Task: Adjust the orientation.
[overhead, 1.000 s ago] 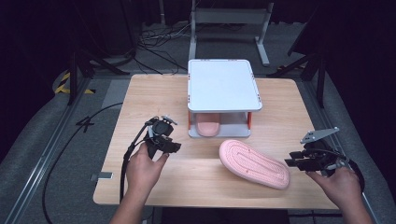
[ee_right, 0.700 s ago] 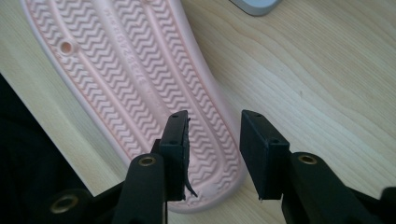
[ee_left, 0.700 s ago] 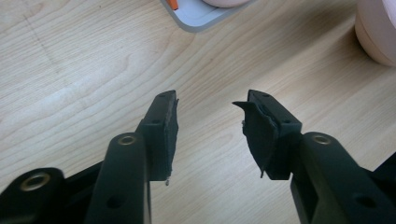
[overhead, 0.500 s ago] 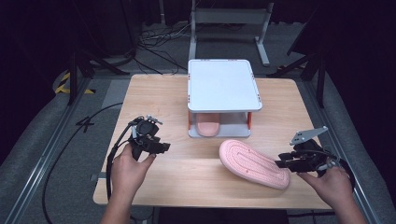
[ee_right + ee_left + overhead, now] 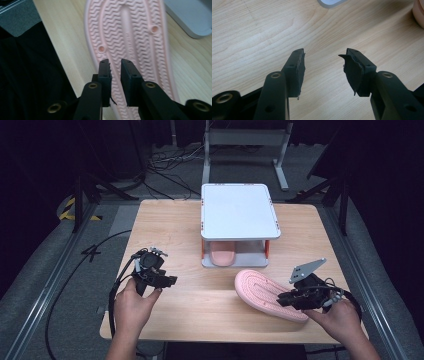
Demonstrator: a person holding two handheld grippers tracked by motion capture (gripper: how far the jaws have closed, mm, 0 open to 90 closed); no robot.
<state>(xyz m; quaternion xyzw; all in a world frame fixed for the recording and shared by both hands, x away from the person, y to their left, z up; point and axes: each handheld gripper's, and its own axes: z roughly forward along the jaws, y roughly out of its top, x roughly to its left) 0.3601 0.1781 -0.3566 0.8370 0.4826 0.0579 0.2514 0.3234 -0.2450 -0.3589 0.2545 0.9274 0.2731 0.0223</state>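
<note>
Slipper (image 5: 270, 294) sole-up before white rack (image 5: 239, 212); right gripper (image 5: 286, 300) narrowing, empty; left gripper (image 5: 167, 282) open, empty.

My left gripper (image 5: 324, 72) is hovering over the bare wooden table (image 5: 257, 37), its jaws having just been opening with nothing between them, one pad (image 5: 352, 72) peeling loose.

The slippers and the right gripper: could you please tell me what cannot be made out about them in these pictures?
- Slipper under the rack, high view: the white rack top hides all but one end.
- Upturned slipper, right gripper view: both ends are cut off by the frame edges; its strap side faces the table, hidden.
- Right gripper: its jaws have just been closing to a narrow gap over the sole; whether the pads touch it is unclear.
</note>
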